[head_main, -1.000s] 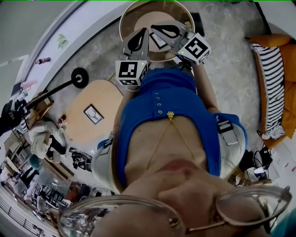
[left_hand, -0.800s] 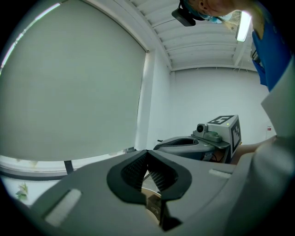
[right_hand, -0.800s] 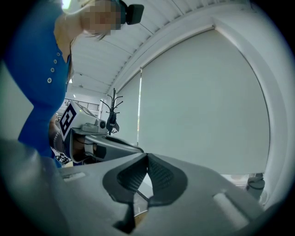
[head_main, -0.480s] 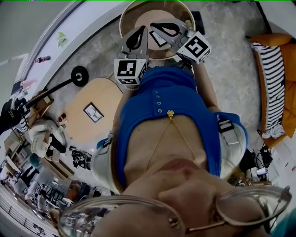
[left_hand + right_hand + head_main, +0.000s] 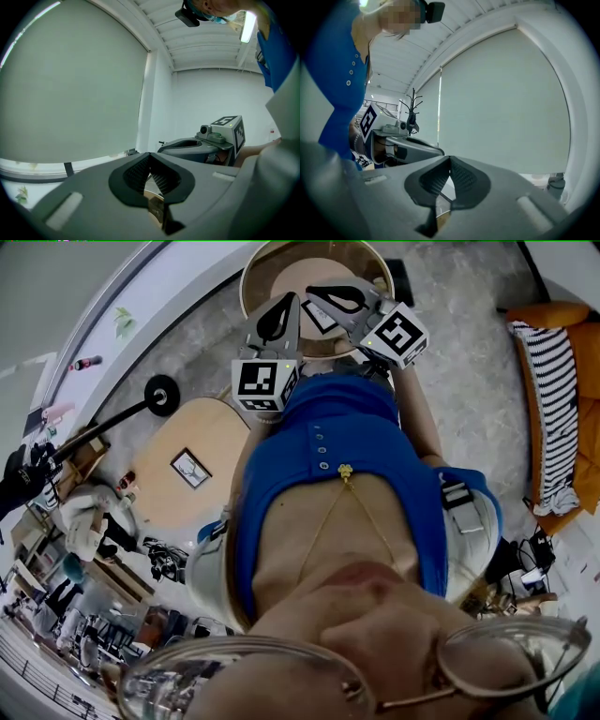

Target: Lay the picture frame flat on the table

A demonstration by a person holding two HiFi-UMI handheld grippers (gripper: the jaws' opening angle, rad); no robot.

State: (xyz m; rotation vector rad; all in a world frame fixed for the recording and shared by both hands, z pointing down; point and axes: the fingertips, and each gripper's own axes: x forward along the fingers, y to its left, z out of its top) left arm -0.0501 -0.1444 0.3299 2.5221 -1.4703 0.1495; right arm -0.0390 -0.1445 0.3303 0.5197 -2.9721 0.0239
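In the head view both grippers are held out in front of a person's blue-shirted chest, above a small round wooden table [image 5: 272, 277]. A dark-edged picture frame [image 5: 322, 321] shows on that table between the two grippers; I cannot tell whether it stands or lies flat. My left gripper [image 5: 284, 304] is shut with nothing in it, its marker cube [image 5: 265, 381] near the chest. My right gripper [image 5: 317, 294] is also shut and empty. In the left gripper view the left gripper [image 5: 150, 158] points at a pale blind, and the right gripper [image 5: 450, 160] does the same in its view.
A second round wooden table [image 5: 178, 474] at the left carries another small framed picture [image 5: 190, 468]. A black floor lamp [image 5: 161, 397] stands beside it. An orange sofa with a striped cushion [image 5: 553, 409] lies at the right. Clutter and shelves fill the lower left.
Almost nothing differs: both grippers stay shut above the round table, and the left marker cube has drifted slightly left.
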